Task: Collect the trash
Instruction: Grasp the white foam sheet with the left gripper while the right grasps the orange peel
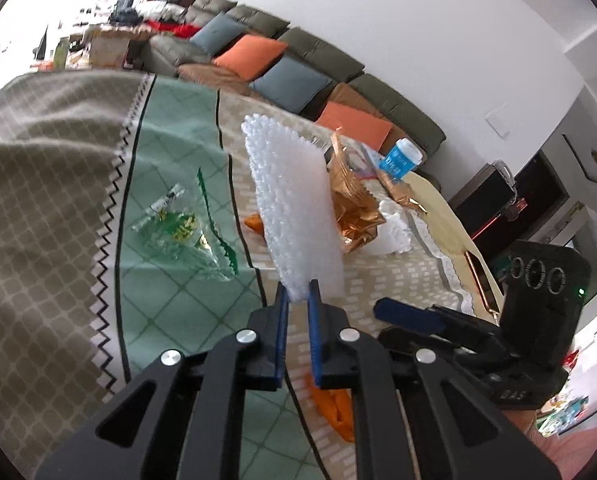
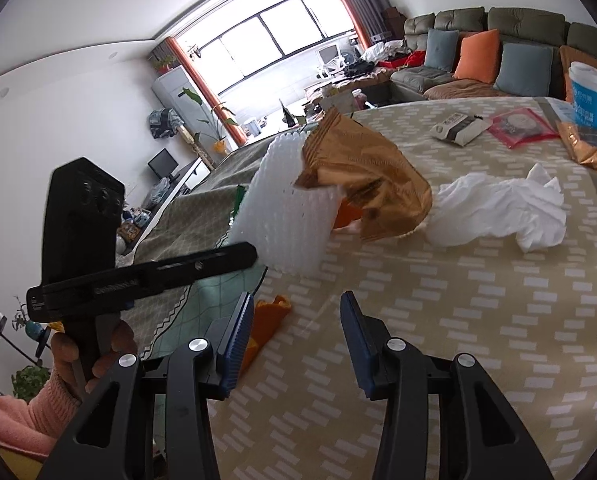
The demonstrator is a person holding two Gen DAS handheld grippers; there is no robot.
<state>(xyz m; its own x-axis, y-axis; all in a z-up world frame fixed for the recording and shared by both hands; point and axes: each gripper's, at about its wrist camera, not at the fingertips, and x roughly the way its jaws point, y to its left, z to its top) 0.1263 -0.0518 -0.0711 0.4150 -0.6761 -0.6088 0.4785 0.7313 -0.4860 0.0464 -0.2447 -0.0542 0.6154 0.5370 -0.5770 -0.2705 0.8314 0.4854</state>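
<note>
The left gripper (image 1: 298,292) has its fingers (image 1: 283,308) clamped on the lower edge of a white foam net (image 1: 290,208), which stands up from them over the surface (image 2: 458,320). The right gripper (image 2: 296,320) hangs open with nothing between its fingers, low over the patterned cloth just in front of the foam.

Taking the foam as the landmark: a gold wrapper (image 2: 362,184) lies touching it on the far side, a crumpled tissue (image 2: 498,212) sits just beyond the wrapper, and orange scraps (image 2: 266,320) lie below the foam, near the right fingers. In the left wrist view a clear packet (image 1: 178,232) with green print lies to the left of the foam on the green cloth. A blue-and-white tub (image 2: 588,96) stands well behind, at the far edge.

The foam looks very light and springy; it probably squashes under the fingers and flexes rather than breaks, so an edge pinch like this one should hold, though it may wobble when moved. The wrapper is likely thin, crinkly and slick: best taken at a raised fold. The tissue is soft and limp, so any bunched ridge would serve.
</note>
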